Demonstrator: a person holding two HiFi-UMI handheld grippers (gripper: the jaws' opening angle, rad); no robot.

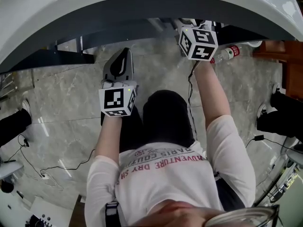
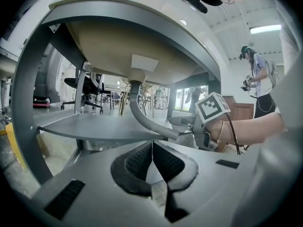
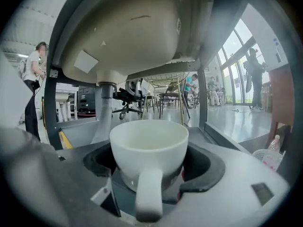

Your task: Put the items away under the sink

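A white cup with its handle pointing back at the camera sits between the jaws of my right gripper, which is shut on it. In the head view only that gripper's marker cube shows, up at the edge of the white sink, with the jaws hidden beneath. The sink's underside and drain pipe hang just ahead of the cup. My left gripper is shut and holds nothing; it hovers lower, facing the grey shelf under the sink.
A grey drain hose curves down across the shelf. Dark frame legs flank the opening. A plastic bottle lies on the floor to the right beside a wooden cabinet. Cables trail on the floor. Another person stands far off.
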